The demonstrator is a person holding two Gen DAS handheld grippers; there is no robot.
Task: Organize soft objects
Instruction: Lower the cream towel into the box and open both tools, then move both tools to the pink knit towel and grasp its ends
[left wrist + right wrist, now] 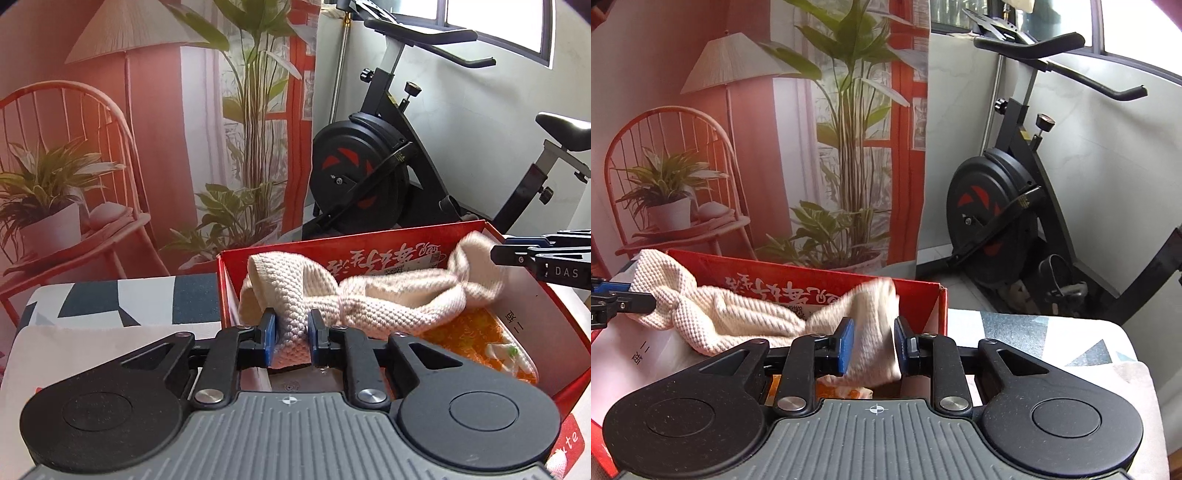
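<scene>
A cream knitted cloth hangs stretched over an open red cardboard box. My left gripper has its blue pads against the cloth's left end, which is pinched narrow between them. In the right wrist view my right gripper holds the other end of the cloth; the fabric fills the narrow gap between the pads and its upper edge is blurred. Each gripper shows side-on in the other view: the right gripper at the box's right end, the left gripper at the red box's left end.
An orange patterned item lies on the box floor under the cloth. The box stands on a table with a geometric blue and white cover. Behind it hang a printed backdrop of a chair and plants, and an exercise bike stands by the wall.
</scene>
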